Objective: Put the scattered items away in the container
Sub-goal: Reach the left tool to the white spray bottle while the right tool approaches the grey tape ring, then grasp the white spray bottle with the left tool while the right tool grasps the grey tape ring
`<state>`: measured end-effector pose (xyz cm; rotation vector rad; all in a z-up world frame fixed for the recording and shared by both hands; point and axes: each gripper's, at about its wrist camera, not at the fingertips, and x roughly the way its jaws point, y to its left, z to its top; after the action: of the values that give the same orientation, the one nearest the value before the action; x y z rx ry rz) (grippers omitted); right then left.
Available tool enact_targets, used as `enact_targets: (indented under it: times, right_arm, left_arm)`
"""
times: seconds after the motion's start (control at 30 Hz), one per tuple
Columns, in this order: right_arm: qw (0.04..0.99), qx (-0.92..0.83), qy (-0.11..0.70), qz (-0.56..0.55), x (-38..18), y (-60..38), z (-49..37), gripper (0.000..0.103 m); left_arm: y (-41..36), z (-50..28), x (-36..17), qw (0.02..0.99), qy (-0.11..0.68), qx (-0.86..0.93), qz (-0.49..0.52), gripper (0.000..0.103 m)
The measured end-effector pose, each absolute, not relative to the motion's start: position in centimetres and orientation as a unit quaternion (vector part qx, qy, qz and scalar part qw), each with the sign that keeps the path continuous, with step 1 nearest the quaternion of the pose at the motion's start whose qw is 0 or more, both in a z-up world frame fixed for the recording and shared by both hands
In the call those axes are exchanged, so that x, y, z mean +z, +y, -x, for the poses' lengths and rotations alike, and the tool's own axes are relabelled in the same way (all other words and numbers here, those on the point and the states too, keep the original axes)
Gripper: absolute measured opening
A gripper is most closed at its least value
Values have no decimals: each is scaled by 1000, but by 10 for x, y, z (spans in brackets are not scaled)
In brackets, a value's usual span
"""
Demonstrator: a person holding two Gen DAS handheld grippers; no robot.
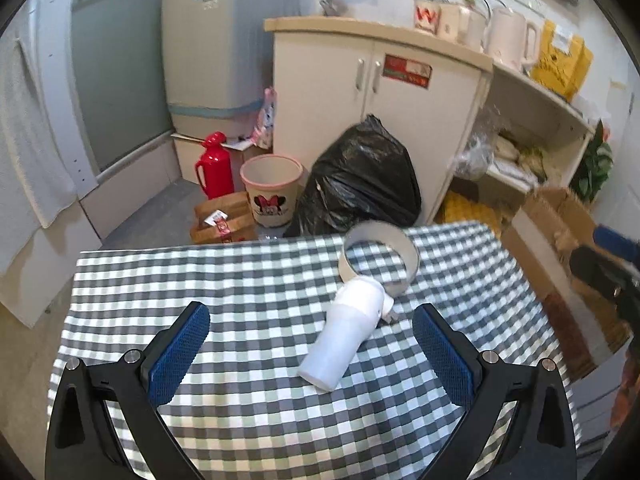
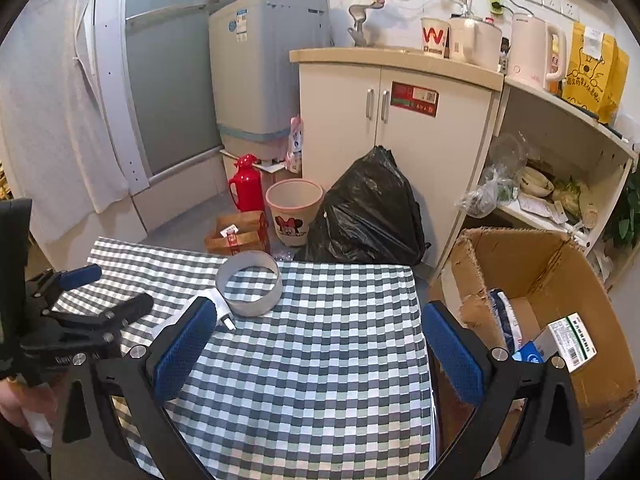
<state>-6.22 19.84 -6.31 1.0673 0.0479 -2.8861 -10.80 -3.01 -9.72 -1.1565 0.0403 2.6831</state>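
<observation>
While both grippers hover over the table with the grey-and-white checked cloth (image 1: 200,280), two loose items lie on it: one white plastic hair dryer (image 1: 344,340) with a folding handle, lying on its side, and one wide white ring of stiff band (image 1: 380,260) standing on its edge, touching the dryer's far end. At the left, the left gripper (image 1: 311,344) has its two blue-padded fingers spread wide and empty, with the dryer lying on the cloth between and just beyond them. The right gripper (image 2: 320,344) is likewise spread wide with nothing between its two blue pads, above bare cloth near the table's right edge. Further right, off the table's edge, stands one open brown cardboard box (image 2: 560,268), holding one white carton with a green-striped label (image 2: 570,346) and some blue-and-white packets that cannot be counted. Behind the table on the floor sit one red thermos flask (image 2: 247,188), one pink-rimmed waste bin with a cartoon mouse (image 2: 294,212) and one tied black rubbish bag (image 2: 368,212).
</observation>
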Motion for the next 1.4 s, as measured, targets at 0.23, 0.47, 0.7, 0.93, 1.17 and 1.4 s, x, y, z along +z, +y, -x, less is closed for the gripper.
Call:
enact_targets:
  times: [0.23, 0.47, 0.7, 0.93, 1.17, 1.4]
  right_arm:
    - [32, -931, 9, -364, -83, 204, 84, 103]
    - [37, -924, 9, -379, -100, 206, 106, 103]
    - [41, -919, -1, -393, -114, 213, 126, 103]
    - [56, -912, -1, -406, -126, 208, 146, 103]
    - [81, -903, -3, -422, -141, 195, 172, 103]
    - [104, -892, 18, -439, -159, 174, 189, 103]
  left_arm:
    - [-12, 131, -124, 123, 27, 898, 421, 103]
    - [-5, 150, -148, 137, 21, 881, 453, 103]
    - [6, 159, -163, 146, 27, 871, 468, 103]
    - [6, 167, -177, 149, 16, 863, 482, 103]
    - [8, 166, -179, 154, 23, 867, 473, 102]
    - [7, 162, -178, 164, 23, 866, 472, 83]
